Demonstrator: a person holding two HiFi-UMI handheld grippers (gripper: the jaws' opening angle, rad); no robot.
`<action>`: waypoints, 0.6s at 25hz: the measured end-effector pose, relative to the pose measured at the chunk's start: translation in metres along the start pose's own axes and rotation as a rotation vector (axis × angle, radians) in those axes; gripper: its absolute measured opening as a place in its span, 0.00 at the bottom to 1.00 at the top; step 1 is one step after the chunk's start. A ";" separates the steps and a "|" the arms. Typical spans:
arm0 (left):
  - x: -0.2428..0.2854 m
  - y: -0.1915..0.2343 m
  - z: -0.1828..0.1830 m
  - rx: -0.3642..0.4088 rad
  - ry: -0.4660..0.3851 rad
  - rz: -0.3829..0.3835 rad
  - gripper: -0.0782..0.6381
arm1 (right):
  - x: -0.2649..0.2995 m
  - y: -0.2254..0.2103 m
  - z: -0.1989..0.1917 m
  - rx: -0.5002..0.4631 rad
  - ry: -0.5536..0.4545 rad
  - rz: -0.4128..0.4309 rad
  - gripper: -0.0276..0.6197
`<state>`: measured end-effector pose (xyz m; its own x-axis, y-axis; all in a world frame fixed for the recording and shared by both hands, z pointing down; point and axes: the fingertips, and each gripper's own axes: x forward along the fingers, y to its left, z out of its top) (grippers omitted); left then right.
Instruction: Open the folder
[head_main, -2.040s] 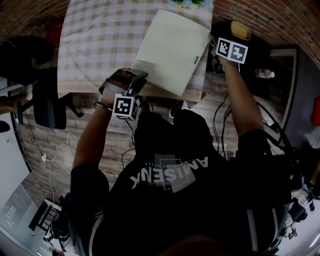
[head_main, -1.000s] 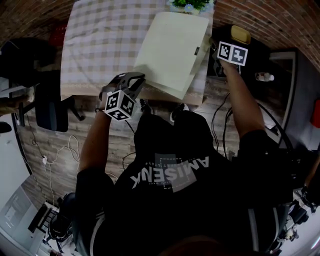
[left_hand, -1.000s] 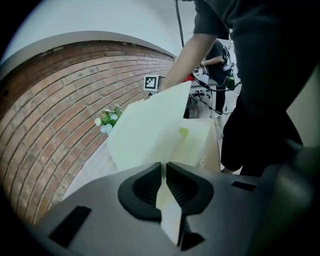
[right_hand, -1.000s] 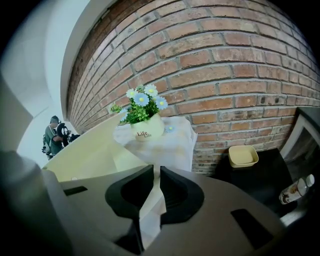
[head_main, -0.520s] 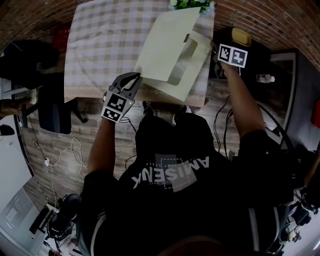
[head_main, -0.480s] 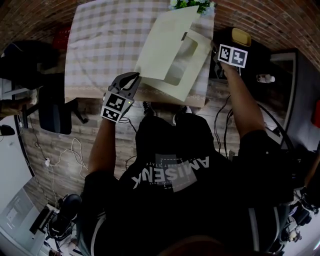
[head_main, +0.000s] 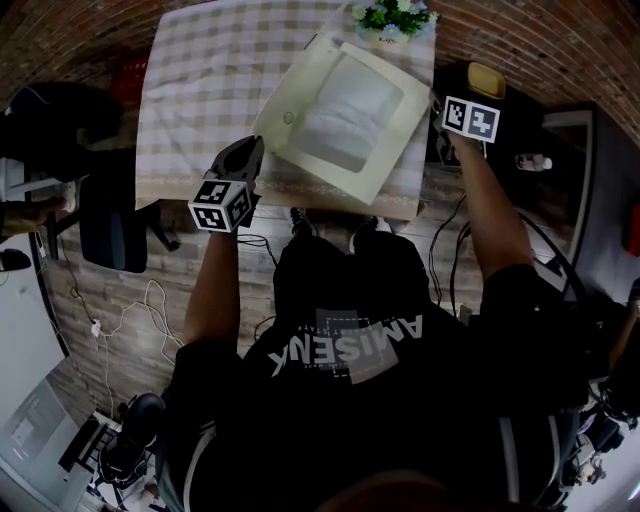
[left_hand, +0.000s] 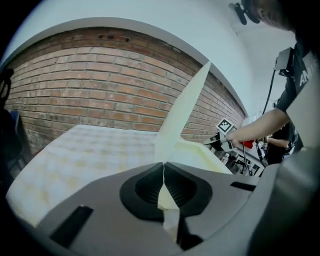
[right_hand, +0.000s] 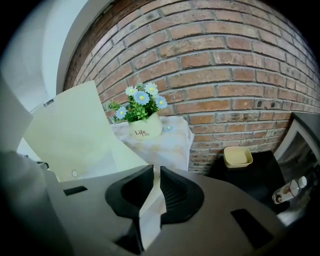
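**Head view.** The cream folder (head_main: 372, 183) lies on the far right part of the checked surface (head_main: 200, 80), just in front of a flower pot (head_main: 392, 18). Its cover is raised along the left side, and white sheets (head_main: 350, 110) show inside. The left gripper (head_main: 250, 152) meets the folder at its near left edge. The right gripper (head_main: 440, 108) is at the folder's right edge, beyond the edge of the surface. A yellow dish (head_main: 483, 62) sits lower down on the right, well apart from the folder.

**Left gripper view.** The jaws of the left gripper (left_hand: 162, 167) are pressed together on a thin cream leaf, the cover (left_hand: 182, 112). The cover stands up from them, seen nearly edge-on. The rest of the folder lies flat beyond it.

**Right gripper view.** The jaws of the right gripper (right_hand: 154, 175) pinch a thin pale edge of the folder's body. The raised cover (right_hand: 75, 132) stands to the left, with a small round fastener near its lower edge. The flower pot (right_hand: 145, 126) is behind it.

**Handling, as judged.**
- The folder appears light, thin and flexible, and the raised cover is likely to bow.
- Its smooth finish suggests it would slide on the cloth if not restrained.
- A hold at the cover's free edge, near a corner, seems sound, with the opposite edge of the body pinned.
- Too shallow a bite risks the leaf slipping out, and a sharp pull could crease it or shift the loose sheets.
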<state>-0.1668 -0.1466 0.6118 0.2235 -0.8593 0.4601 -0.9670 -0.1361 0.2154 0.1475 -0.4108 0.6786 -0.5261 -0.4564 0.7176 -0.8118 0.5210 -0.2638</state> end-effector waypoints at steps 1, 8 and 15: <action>0.000 0.005 -0.002 -0.014 0.002 0.017 0.13 | 0.000 0.000 0.000 -0.004 0.003 -0.006 0.15; 0.006 0.037 -0.018 -0.108 -0.010 0.127 0.13 | 0.001 0.000 0.001 -0.032 0.016 -0.028 0.15; 0.012 0.067 -0.033 0.045 0.046 0.324 0.14 | 0.001 0.001 0.002 -0.046 0.025 -0.041 0.15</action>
<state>-0.2243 -0.1499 0.6604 -0.0922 -0.8387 0.5368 -0.9929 0.1178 0.0135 0.1453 -0.4118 0.6779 -0.4854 -0.4600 0.7435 -0.8197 0.5353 -0.2039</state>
